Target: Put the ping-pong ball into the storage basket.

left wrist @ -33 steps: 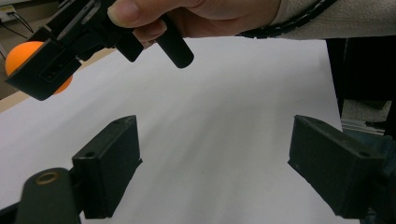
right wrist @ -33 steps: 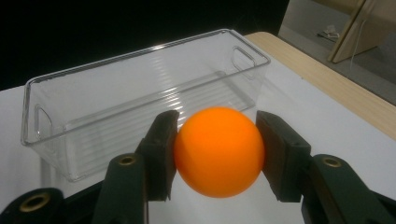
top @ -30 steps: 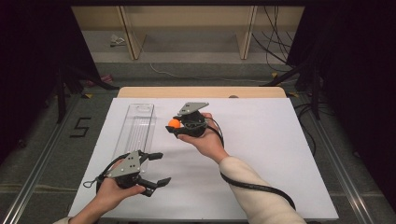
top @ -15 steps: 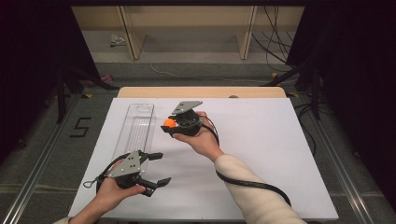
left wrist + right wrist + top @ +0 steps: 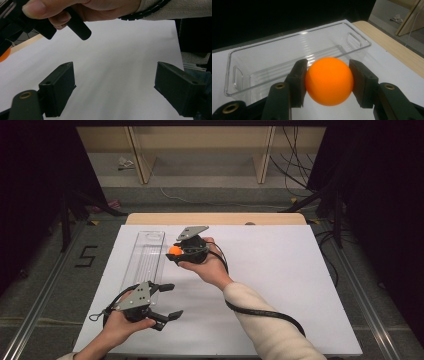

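One orange ball (image 5: 329, 81), one clear bin (image 5: 145, 256), two tongs and two hands: that is the count on the white tabletop (image 5: 280, 285).

The ball sits between the two black jaws of the right tongs (image 5: 329, 82), which clamp it from both sides; each pad presses on its flank. In the high view the ball (image 5: 174, 250) shows as a small orange spot at the front of the right tongs (image 5: 176, 252), held above the tabletop just beside the bin's right wall, about level with the bin's far half. The right hand (image 5: 207, 267) wraps the tool from behind, and a black cable runs back along the sleeve. Being round, the ball has no long axis and points no way.

The bin is a long, narrow tray with ribbed floor and one cut-out handle at each short end, two in all. Its long axis runs away from the person, near end to far end, along the left part of the tabletop. In the right gripper view it lies crosswise behind the ball, and nothing is seen inside it.

The left tongs (image 5: 166, 301) rest low near the tabletop's near left corner, in the left hand (image 5: 117, 330), just past the bin's near end. Their jaws stand wide apart with only bare tabletop between them.
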The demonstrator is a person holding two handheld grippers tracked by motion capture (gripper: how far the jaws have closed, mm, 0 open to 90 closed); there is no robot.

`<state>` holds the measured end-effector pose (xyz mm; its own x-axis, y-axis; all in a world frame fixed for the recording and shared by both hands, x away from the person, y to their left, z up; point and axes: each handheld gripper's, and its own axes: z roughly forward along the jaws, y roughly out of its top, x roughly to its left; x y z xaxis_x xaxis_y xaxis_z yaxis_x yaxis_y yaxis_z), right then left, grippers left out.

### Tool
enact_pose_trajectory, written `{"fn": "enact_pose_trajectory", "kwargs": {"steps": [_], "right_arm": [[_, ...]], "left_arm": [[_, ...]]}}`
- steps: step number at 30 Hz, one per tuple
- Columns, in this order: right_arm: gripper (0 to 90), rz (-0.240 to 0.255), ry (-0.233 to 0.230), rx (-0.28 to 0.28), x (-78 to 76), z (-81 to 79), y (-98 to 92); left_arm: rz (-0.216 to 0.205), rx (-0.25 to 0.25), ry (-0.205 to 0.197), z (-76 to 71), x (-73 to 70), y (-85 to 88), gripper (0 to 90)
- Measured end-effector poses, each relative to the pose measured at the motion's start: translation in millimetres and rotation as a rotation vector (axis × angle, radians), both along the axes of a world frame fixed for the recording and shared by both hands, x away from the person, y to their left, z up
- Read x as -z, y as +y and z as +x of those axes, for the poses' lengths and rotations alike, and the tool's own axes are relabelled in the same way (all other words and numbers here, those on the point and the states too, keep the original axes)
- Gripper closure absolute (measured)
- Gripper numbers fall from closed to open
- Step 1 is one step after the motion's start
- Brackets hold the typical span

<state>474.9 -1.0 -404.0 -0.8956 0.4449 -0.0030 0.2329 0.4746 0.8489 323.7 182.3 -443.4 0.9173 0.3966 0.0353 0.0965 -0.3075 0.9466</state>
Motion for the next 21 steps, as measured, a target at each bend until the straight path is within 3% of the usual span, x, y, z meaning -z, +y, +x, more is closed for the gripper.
{"fn": "enact_pose_trajectory", "kwargs": {"steps": [21], "right_arm": [[51.3,-0.008,0.004,-0.023,-2.0,5.8,20.6]], "left_arm": [[0.007,0.001,-0.002,-0.2,0.1,-0.2,16.2]]}}
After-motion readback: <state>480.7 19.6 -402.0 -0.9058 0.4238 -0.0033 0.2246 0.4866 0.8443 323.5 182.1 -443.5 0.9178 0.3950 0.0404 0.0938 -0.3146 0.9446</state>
